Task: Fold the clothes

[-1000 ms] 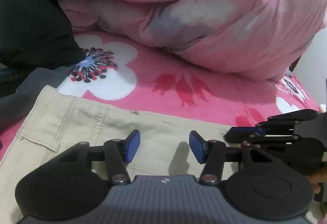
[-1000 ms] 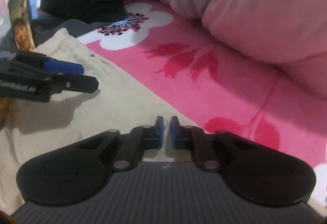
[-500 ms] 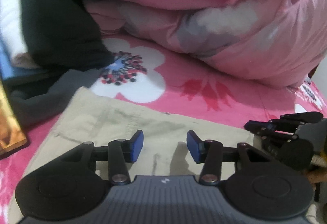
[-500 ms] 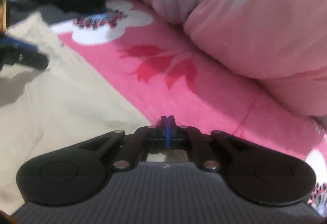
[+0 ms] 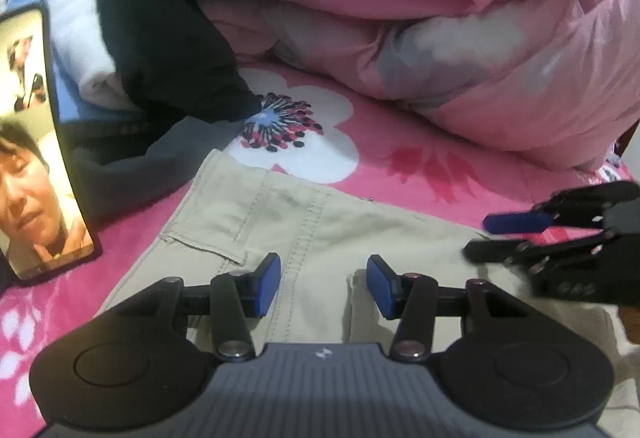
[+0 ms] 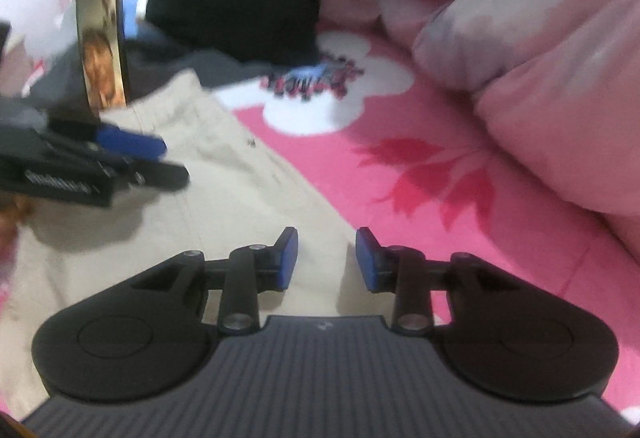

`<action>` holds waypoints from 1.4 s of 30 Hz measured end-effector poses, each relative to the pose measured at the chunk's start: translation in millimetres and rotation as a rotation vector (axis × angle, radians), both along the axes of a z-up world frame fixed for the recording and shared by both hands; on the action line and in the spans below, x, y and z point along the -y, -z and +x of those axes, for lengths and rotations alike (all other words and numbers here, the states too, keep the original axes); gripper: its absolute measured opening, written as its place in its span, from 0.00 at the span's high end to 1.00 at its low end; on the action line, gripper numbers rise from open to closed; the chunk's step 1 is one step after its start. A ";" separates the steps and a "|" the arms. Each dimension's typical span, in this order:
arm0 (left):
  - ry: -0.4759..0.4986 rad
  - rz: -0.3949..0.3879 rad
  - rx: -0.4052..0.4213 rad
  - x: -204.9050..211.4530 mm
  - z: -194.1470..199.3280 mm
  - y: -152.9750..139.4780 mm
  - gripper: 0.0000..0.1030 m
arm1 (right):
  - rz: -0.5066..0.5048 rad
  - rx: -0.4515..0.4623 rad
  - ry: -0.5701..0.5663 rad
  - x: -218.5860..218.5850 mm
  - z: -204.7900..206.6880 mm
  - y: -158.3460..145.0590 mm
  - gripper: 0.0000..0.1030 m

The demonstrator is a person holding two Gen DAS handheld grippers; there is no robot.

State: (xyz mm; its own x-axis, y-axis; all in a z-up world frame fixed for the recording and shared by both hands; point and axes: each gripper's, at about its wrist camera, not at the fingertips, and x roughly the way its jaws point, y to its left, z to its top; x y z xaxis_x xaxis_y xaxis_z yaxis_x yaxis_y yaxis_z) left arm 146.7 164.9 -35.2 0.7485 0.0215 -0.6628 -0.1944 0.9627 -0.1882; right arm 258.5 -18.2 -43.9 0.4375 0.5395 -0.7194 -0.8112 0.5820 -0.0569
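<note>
- Right claw (image 6: 327, 258), pinched together half a second ago, now stands apart over the trousers (image 6: 224, 198); hem released, I judge.
- Left claw (image 5: 323, 284) stays apart, empty, at lower centre; next fold can begin.

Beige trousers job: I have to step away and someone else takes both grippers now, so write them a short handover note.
Left gripper: open, holding nothing, over the trousers by the pocket seam.
Right gripper: open, holding nothing, at the trousers' edge nearest the pink sheet.
Trousers lie flat on the sheet, beside a phone and a dark clothes pile; quilt behind.
Done: trousers laid out; how many folds are in cannot be told.
Left: probably grip an edge and fold again.
</note>
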 end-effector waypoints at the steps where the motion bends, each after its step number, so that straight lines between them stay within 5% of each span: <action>1: 0.002 -0.002 0.005 -0.6 -0.4 0.8 0.52 | -0.021 -0.006 -0.006 -4.2 1.5 4.3 0.70; 3: 0.006 -0.003 0.017 -0.7 -1.3 2.7 0.52 | -0.035 -0.013 -0.003 -6.9 1.0 8.0 0.71; 8: 0.013 -0.045 0.065 -6.3 -6.5 7.8 0.52 | -0.076 0.014 -0.002 -12.3 -9.6 4.1 0.98; 14: 0.028 -0.073 0.097 -11.8 -9.7 9.9 0.52 | -0.045 -0.029 0.010 -12.6 -5.1 -8.0 0.94; 17: 0.032 -0.073 0.104 -12.2 -9.8 11.1 0.52 | -0.004 -0.035 0.027 -14.6 1.1 -15.9 0.71; 24: 0.037 -0.044 0.117 -8.7 -11.3 12.5 0.51 | -0.077 -0.007 -0.004 -41.4 6.8 4.7 0.74; 29: 0.031 -0.060 0.126 -11.1 -10.9 12.4 0.51 | -0.108 0.062 -0.011 -47.9 -8.6 2.5 0.97; 36: 0.005 -0.104 0.119 -17.4 -6.8 8.5 0.52 | -0.128 0.203 0.006 -54.4 -21.7 -7.9 0.99; 42: 0.011 -0.077 0.113 -14.3 -4.1 12.3 0.52 | -0.183 0.187 0.009 -63.2 -14.2 18.0 0.97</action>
